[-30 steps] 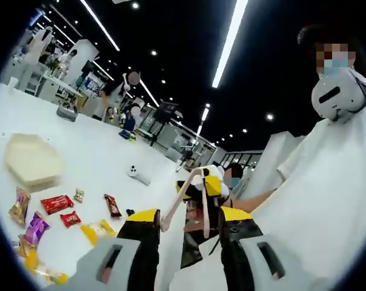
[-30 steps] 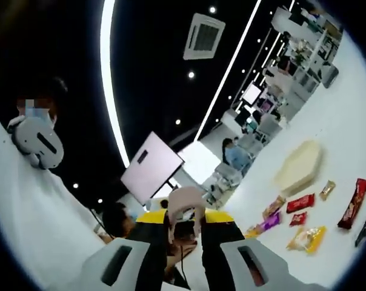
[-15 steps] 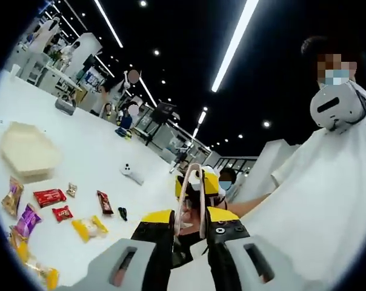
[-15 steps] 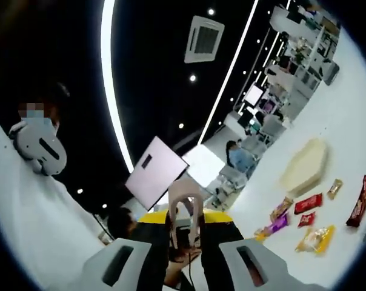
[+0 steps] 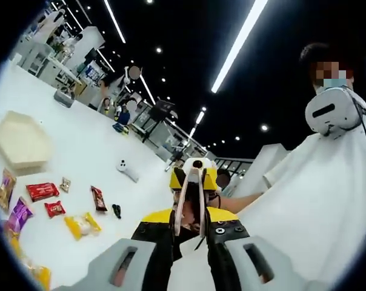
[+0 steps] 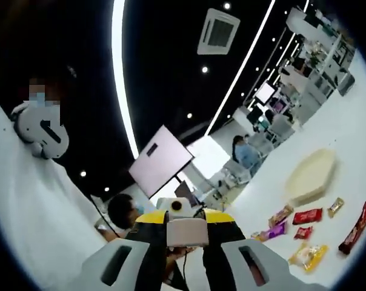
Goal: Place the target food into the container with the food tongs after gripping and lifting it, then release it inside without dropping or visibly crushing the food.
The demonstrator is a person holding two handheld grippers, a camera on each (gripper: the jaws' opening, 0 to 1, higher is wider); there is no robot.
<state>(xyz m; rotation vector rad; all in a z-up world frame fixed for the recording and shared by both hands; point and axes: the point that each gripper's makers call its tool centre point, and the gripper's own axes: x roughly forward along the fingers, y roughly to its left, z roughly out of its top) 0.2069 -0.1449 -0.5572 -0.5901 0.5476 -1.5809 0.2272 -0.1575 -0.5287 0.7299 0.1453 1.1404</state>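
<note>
In the left gripper view, the left gripper (image 5: 189, 225) is closed on the pale beige plastic food tongs (image 5: 189, 197), which stand upright between its jaws. In the right gripper view, the right gripper (image 6: 186, 232) clamps the hinge end of the same tongs (image 6: 186, 231). Farther out, wrapped snacks lie scattered on the white table (image 5: 86, 151): a yellow packet (image 5: 81, 224), a red packet (image 5: 42, 191). Beyond them sits the cream hexagonal container (image 5: 20, 143), well apart from the tongs.

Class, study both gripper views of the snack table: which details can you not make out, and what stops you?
- Snack wrappers: print too small, left gripper view.
- Container: inside hidden by the low angle, right gripper view.
- Tongs: lower ends hidden between the left claw.
- Red bar: cut by the edge.
</note>
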